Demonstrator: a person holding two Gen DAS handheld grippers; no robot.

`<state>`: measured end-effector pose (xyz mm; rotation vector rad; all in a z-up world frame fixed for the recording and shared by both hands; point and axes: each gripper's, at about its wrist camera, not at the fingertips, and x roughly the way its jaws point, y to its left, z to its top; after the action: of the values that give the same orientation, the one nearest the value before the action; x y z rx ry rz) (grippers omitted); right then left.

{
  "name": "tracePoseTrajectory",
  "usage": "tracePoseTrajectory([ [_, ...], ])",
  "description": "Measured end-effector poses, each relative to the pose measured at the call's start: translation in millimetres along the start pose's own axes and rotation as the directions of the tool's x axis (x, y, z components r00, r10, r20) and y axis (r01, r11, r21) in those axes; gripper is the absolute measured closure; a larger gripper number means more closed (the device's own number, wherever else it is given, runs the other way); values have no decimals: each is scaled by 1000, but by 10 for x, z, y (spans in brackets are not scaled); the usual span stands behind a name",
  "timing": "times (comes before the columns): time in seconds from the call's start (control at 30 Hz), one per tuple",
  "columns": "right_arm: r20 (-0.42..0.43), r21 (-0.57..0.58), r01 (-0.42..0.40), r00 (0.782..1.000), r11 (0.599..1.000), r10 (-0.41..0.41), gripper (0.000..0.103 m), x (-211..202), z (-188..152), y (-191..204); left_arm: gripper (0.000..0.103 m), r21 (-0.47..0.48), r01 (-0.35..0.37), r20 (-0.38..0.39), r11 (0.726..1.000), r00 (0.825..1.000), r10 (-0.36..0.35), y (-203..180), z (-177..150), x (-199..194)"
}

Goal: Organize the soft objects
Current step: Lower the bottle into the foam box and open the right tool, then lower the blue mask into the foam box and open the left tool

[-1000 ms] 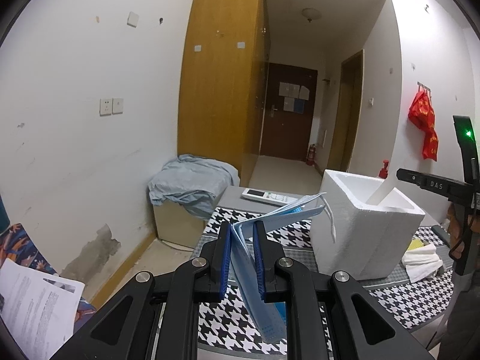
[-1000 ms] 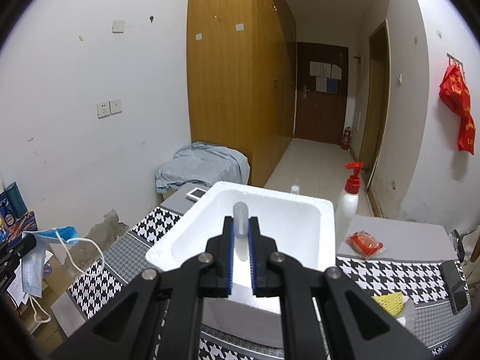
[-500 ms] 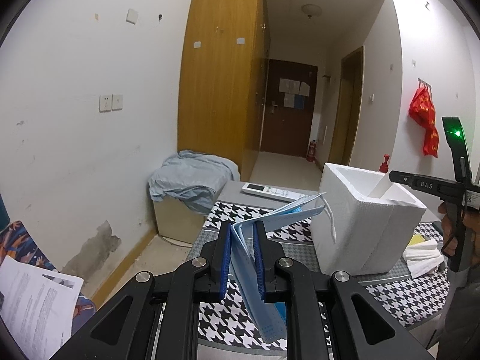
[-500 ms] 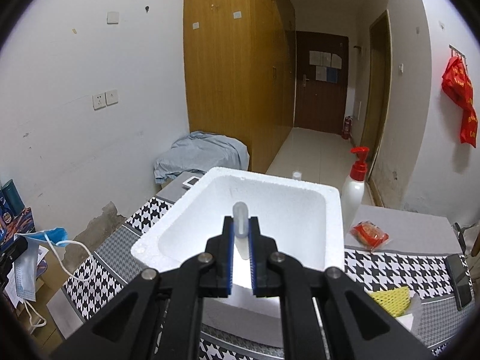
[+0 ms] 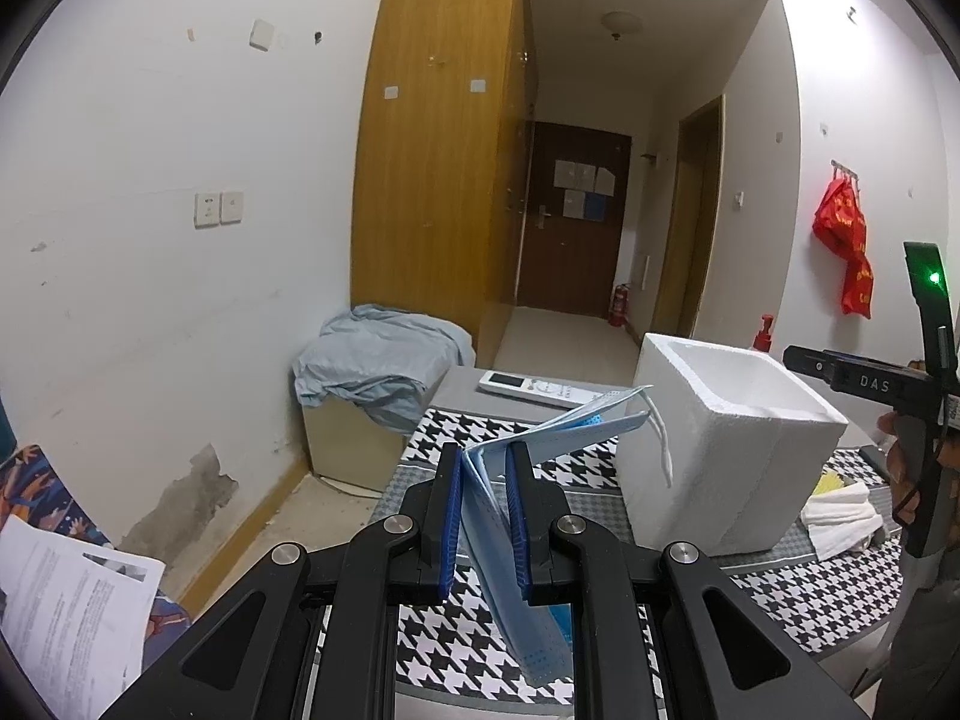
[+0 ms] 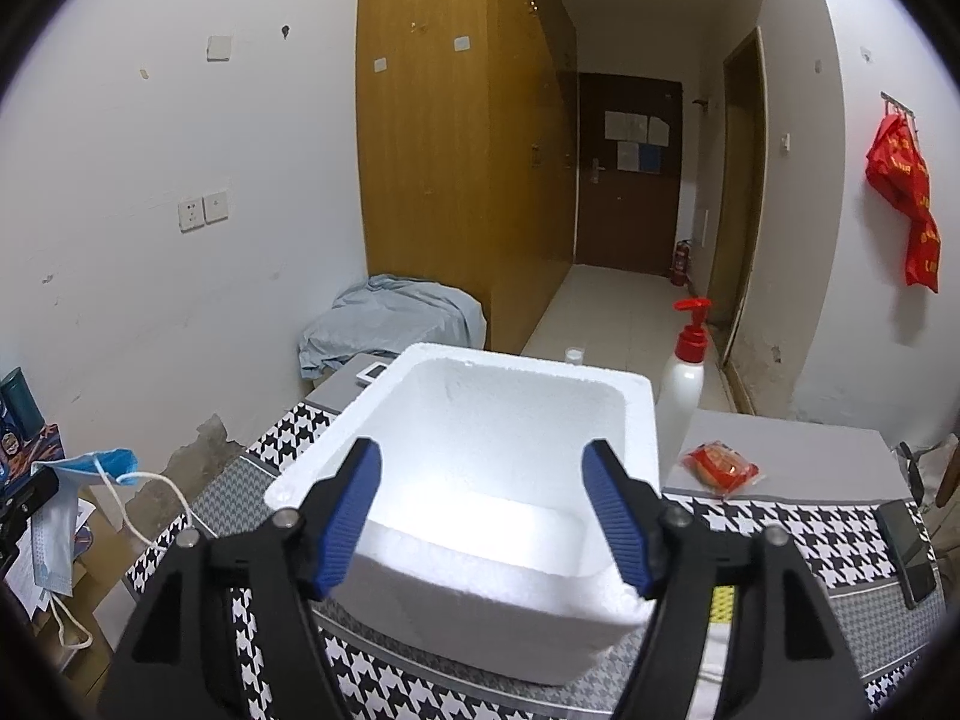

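Folded blue face masks (image 5: 576,426) are pinched in my left gripper (image 5: 483,462), which is shut on them; their white ear loops dangle beside the white foam box (image 5: 720,450). In the right wrist view my right gripper (image 6: 482,456) hovers over the foam box (image 6: 480,600). Its jaws are opening, with nothing between the blue pads. The box's bright inside shows no clear object. The masks (image 6: 114,459) also hang at the left edge of that view.
The box stands on a houndstooth tablecloth (image 6: 780,540). Around it are a red-capped pump bottle (image 6: 684,384), a red snack packet (image 6: 720,468), a phone (image 6: 906,546), a remote (image 5: 534,387) and a folded white towel (image 5: 840,510). A grey cloth (image 5: 378,360) lies beyond the table.
My right gripper's jaws have spread apart, and the small pale object they held is gone from between them. The left gripper and its masks have stayed put.
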<state>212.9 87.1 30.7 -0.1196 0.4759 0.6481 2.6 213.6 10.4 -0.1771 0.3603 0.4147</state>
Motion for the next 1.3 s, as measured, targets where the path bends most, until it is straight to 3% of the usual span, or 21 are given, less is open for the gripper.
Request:
tracePoseTrajectory([
  [0.43,22,2,4,1000,1000,-4,26,-156,-42,15,87,12,29,8,999,1000,-29,-11,54,36],
  [0.67,48,8,18,999,1000,-19,4,-285,-98,4,87,40,79,17,996,997,-80,-156,153,90],
  [0.77,51,22,18,999,1000,-19,0,-334,-139,-18,87,58,118,17,991,993,-119,-253,230,124],
  [1.3,37,58,64,997,996,-66,0,-580,-365,-251,87,135,244,3,960,969,-247,-764,609,375],
])
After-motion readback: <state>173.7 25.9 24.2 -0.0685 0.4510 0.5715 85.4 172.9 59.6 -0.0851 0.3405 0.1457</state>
